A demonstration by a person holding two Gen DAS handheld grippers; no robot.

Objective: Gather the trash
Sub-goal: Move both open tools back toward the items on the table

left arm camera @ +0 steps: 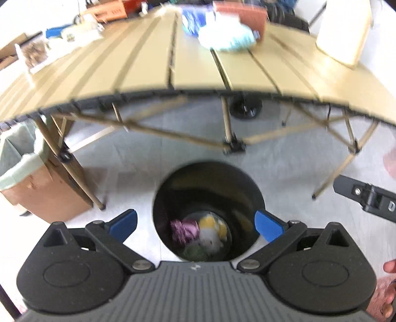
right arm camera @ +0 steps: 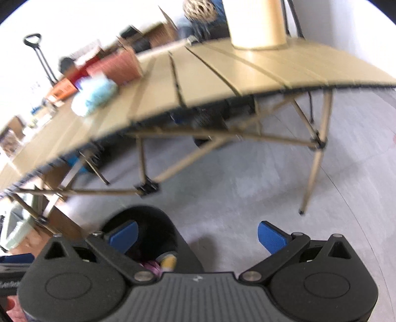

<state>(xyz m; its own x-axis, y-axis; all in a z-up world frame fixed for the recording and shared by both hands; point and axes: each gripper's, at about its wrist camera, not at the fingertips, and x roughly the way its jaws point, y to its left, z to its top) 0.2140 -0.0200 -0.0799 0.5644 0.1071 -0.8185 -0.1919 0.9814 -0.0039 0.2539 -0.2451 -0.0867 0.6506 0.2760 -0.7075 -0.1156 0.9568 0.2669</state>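
While empty tongs gape, bin holds wrappers (purple, yellow).

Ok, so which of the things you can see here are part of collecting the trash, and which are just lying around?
Part of the job:
- black bin on the floor
- purple and yellow trash inside it
- pale blue crumpled wad on the table
- left gripper and right gripper, both open and empty

Just lying about:
- red-brown box
- cream container
- lined cardboard box
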